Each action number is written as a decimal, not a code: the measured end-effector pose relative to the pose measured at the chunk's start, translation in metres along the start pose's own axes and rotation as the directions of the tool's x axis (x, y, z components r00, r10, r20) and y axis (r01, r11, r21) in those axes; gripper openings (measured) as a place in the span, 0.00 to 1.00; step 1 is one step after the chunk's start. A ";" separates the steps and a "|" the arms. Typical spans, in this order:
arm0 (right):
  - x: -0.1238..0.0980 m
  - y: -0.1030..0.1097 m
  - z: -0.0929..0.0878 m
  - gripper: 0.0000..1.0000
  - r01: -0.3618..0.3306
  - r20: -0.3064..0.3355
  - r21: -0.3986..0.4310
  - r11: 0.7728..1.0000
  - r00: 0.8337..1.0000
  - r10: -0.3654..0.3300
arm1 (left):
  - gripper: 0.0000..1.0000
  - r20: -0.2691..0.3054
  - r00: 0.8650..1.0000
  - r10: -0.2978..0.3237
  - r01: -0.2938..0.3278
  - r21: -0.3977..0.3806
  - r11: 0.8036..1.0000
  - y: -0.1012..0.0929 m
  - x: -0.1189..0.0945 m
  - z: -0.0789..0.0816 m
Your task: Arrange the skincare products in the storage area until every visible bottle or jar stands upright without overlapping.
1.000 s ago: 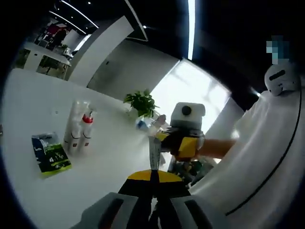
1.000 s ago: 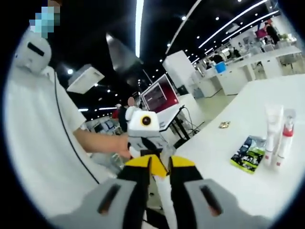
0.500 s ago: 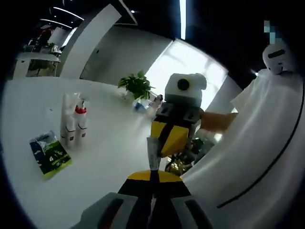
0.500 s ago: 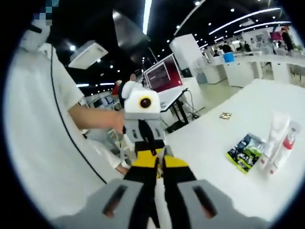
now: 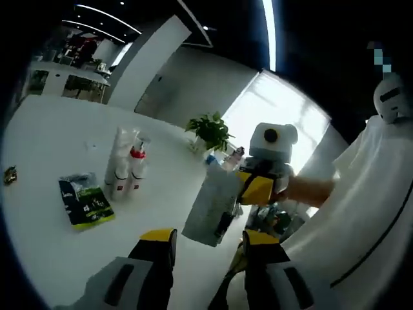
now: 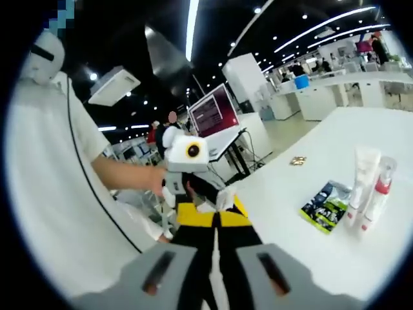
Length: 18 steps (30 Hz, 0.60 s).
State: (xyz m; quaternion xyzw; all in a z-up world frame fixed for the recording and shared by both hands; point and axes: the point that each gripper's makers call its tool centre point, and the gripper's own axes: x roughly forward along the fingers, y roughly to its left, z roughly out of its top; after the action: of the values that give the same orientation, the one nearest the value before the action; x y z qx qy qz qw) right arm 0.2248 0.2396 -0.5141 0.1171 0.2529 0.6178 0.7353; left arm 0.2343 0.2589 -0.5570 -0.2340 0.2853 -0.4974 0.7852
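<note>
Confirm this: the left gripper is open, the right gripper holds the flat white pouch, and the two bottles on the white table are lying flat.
Not quite. The two bottles stand upright on the white table, side by side next to the green packet, as the left gripper view shows. The rest holds: the left gripper is open and the right gripper holds the flat white pouch.

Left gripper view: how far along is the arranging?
Done: white tube and red-collared white spray bottle stand upright on the white table. In hand: right gripper shut on a flat white pack; left gripper open. Left: place that pack; the green-black sachet lies flat.
</note>
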 end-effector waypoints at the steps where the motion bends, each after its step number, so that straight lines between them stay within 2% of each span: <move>1: -0.002 -0.001 0.003 0.01 0.002 0.019 0.007 1.000 1.000 -0.002 | 0.56 0.037 0.999 0.000 0.001 -0.030 1.000 0.001 -0.001 0.004; 2: -0.005 -0.002 0.007 0.01 -0.003 0.055 0.040 0.999 0.998 0.001 | 0.57 0.105 0.994 -0.019 0.031 -0.111 0.993 -0.002 -0.003 0.012; 3: -0.006 -0.003 0.010 0.01 -0.011 0.077 0.058 0.998 0.997 0.006 | 0.52 0.120 0.992 -0.031 0.047 -0.138 0.989 -0.004 -0.003 0.014; 4: -0.009 0.000 0.016 0.01 -0.036 0.124 0.094 0.995 0.992 0.025 | 0.47 0.158 0.985 -0.076 0.109 -0.217 0.970 -0.011 -0.004 0.018; 6: -0.013 0.002 0.023 0.02 -0.062 0.186 0.111 0.992 0.982 0.041 | 0.33 0.190 0.976 -0.106 0.158 -0.285 0.945 -0.015 -0.004 0.020; 8: -0.017 0.001 0.027 0.02 -0.064 0.231 0.138 0.988 0.972 0.031 | 0.29 0.203 0.974 -0.100 0.158 -0.298 0.941 -0.014 -0.002 0.020; 11: -0.018 0.000 0.018 0.02 -0.054 0.222 0.149 0.987 0.975 0.019 | 0.23 0.233 0.966 -0.114 0.185 -0.310 0.932 -0.019 0.001 0.025; 12: -0.016 0.001 0.013 0.02 -0.059 0.215 0.156 0.986 0.976 0.024 | 0.20 0.268 0.954 -0.134 0.223 -0.335 0.916 -0.024 0.002 0.031; 14: -0.015 0.002 0.006 0.02 -0.053 0.203 0.161 0.986 0.979 0.020 | 0.17 0.316 0.937 -0.151 0.263 -0.349 0.900 -0.029 0.001 0.040; 15: -0.017 0.000 0.006 0.02 -0.050 0.212 0.175 0.983 0.977 0.012 | 0.10 0.302 0.943 -0.140 0.242 -0.334 0.911 -0.026 0.002 0.037; 18: -0.019 -0.006 0.005 0.02 -0.023 0.216 0.195 0.981 0.976 -0.020 | 0.03 0.282 0.947 -0.151 0.237 -0.303 0.923 -0.030 0.003 0.037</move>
State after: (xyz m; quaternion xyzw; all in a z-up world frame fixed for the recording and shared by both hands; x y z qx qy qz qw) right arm 0.2307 0.2208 -0.5086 0.2558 0.2307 0.5740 0.7429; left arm 0.2408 0.2474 -0.5113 -0.4522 0.2377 -0.4836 0.7107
